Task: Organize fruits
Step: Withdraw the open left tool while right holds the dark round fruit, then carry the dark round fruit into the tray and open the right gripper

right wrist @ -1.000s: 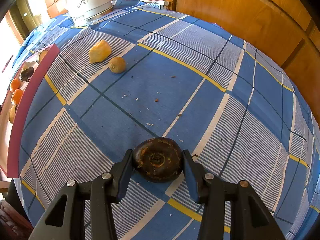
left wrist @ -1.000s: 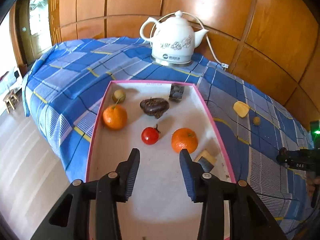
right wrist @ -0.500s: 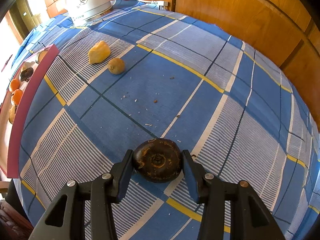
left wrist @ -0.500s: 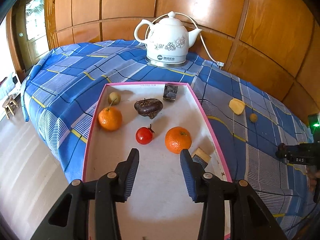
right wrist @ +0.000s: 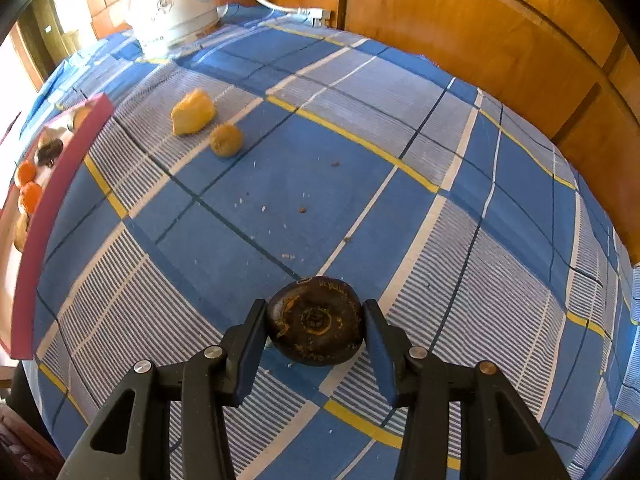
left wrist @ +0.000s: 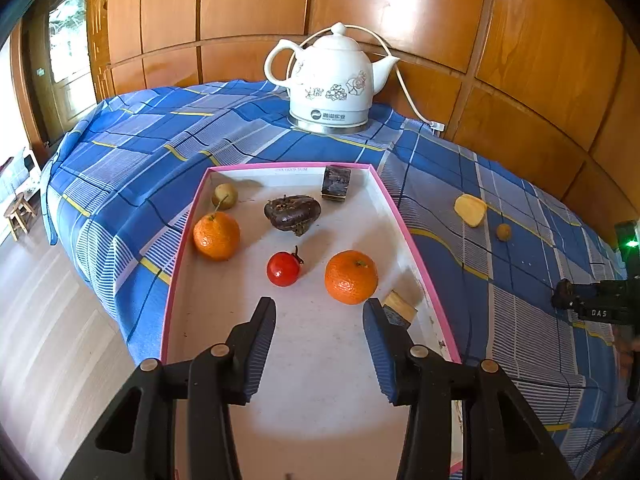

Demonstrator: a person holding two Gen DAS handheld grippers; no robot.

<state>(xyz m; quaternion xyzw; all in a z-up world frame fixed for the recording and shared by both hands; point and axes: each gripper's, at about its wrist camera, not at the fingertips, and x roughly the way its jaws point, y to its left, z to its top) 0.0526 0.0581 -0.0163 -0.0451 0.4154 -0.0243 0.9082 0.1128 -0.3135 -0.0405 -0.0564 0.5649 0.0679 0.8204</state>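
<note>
Tray [left wrist: 188, 232] contents: two oranges [left wrist: 216, 235], one tomato [left wrist: 283, 268], one small pear [left wrist: 224, 195], one dark fruit [left wrist: 293, 213], two blocks [left wrist: 336, 182]. On the cloth [right wrist: 280, 184] beside it: one yellow piece [right wrist: 192, 112], one brown fruit [right wrist: 226, 141]. Left hand-held gripper [left wrist: 319, 309]: jaws just widening, nothing between them. Right hand-held gripper [right wrist: 315, 323]: clamped on one dark round fruit [right wrist: 315, 326], on the cloth.

We read the white letters "DAS" on the black device [left wrist: 600, 306] at the right edge of the left wrist view; the white kettle [left wrist: 330, 80] carries a round logo and a line of characters too small to make out; nothing else is legible.
</note>
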